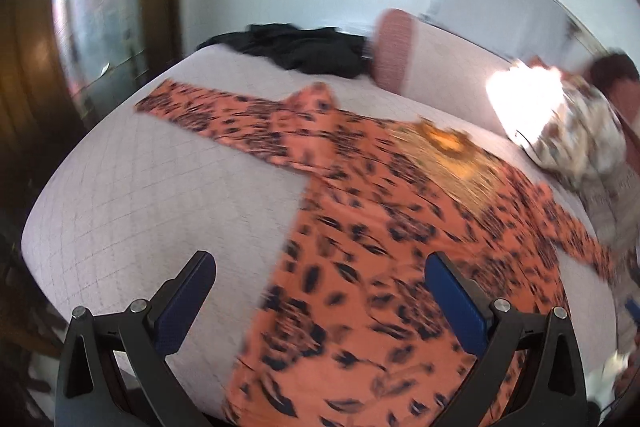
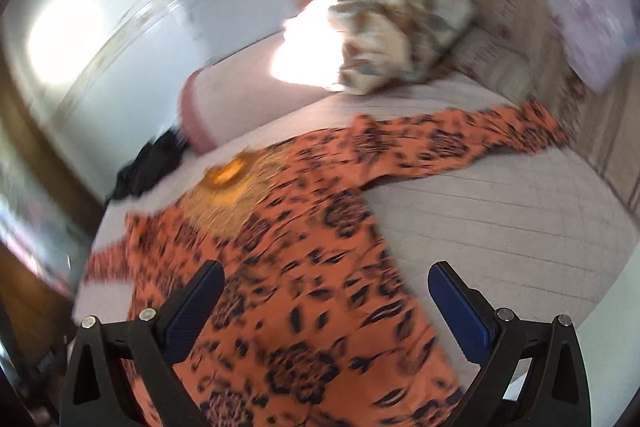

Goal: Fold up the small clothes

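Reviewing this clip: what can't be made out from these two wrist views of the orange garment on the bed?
- Orange patterned garment: hem cut off by the bottom edge in both views, behind the gripper bodies.
- Gold neckline panel: motion blur hides its detail.
- Black cloth: blurred and far off; what kind of garment it is can't be told.
- Floral bundle: blurred, glare beside it.
- Left gripper and right gripper: open, holding nothing.

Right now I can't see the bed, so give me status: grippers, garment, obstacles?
Left gripper open, right gripper open, both empty. Orange black-patterned garment spread flat on quilted bedspread, sleeves out, unfolded. Black clothing pile apart, behind.
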Available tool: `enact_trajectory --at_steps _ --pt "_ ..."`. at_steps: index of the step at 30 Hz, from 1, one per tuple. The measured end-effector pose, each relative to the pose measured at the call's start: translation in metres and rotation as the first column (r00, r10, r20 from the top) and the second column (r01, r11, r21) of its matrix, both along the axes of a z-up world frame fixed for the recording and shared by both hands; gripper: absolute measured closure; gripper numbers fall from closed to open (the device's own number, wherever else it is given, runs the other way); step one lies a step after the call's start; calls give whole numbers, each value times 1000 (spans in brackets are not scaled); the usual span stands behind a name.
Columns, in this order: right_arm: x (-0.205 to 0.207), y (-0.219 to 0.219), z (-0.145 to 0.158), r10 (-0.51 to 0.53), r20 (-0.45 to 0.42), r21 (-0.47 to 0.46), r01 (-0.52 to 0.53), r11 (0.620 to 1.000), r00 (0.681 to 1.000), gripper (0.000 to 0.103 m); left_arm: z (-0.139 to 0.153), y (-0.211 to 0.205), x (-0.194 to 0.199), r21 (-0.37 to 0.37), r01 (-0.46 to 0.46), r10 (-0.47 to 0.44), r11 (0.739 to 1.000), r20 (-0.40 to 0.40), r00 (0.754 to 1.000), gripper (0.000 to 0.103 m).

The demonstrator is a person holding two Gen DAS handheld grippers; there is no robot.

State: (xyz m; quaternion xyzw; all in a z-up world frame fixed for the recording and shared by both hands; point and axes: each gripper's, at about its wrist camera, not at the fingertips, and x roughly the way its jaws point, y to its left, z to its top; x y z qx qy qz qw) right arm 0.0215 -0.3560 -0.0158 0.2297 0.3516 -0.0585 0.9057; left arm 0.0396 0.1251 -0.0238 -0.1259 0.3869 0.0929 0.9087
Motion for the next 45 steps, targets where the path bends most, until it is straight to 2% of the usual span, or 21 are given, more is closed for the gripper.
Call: enact_trajectory --at_steps 2,4,6,8,10,13,15,18,20,21,22,23,25,28,30,32,36,38,40,42,45 --pt "9 -64 -15 -123 -13 115 123 986 992 0 -11 31 12 -5 -83 83 997 -21 996 0" --pt "18 -123 -35 -215 -34 252 216 943 976 0 -28 67 28 -18 -173 171 985 -61 983 0" --pt "28 -179 -63 -292 -78 408 298 863 953 0 -44 98 42 -34 -250 246 968 -105 964 0" --pt "40 -222 -88 -354 -131 497 371 785 926 0 -56 120 52 -29 -314 308 949 -125 943 0" --pt "58 -250 -103 -386 -163 521 412 747 908 3 -65 139 61 -21 -371 364 928 -142 920 0" --pt "84 -282 -117 -449 -183 507 475 719 875 13 -73 157 75 7 -439 435 898 -141 889 0" --pt "97 -293 -125 -475 -202 507 507 697 856 13 -80 168 82 5 -473 469 881 -139 872 0" --pt "119 -305 -120 -507 -180 461 528 713 843 13 -91 181 88 4 -519 514 855 -141 846 0" --pt "129 -311 -123 -520 -195 453 547 704 832 14 -100 189 92 -2 -537 530 844 -155 834 0" --pt "132 -313 -123 -533 -197 441 560 702 823 21 -106 192 92 -3 -545 537 838 -169 827 0" --pt "135 -313 -123 -542 -204 421 573 704 815 35 -108 193 91 -5 -547 538 837 -178 824 0" --pt "140 -314 -123 -549 -218 394 587 707 807 44 -108 193 90 1 -547 539 837 -177 824 0" --pt "143 -318 -126 -565 -243 349 614 708 789 78 -106 193 90 2 -541 534 841 -163 830 0" --pt "148 -317 -118 -557 -230 287 602 745 798 89 -107 196 88 -11 -540 531 842 -166 831 0" --pt "156 -304 -94 -540 -174 200 566 799 824 90 -105 199 85 -26 -548 537 836 -159 828 0" --pt "164 -283 -63 -495 -103 108 504 857 863 91 -104 202 82 -50 -553 540 832 -157 827 0" --pt "189 -205 10 -319 62 7 320 948 946 91 -101 207 75 -111 -559 543 822 -143 827 0" --pt "205 -139 41 -167 127 -47 174 984 978 92 -100 208 73 -122 -556 540 822 -139 830 0" --pt "215 -66 62 -17 177 -82 32 996 984 91 -98 209 71 -132 -549 534 825 -132 835 0" --pt "224 1 69 111 194 -109 -91 990 975 91 -97 211 69 -134 -545 531 828 -124 838 0" --pt "235 99 55 285 168 -123 -266 956 944 89 -96 215 66 -150 -540 527 828 -119 841 0"
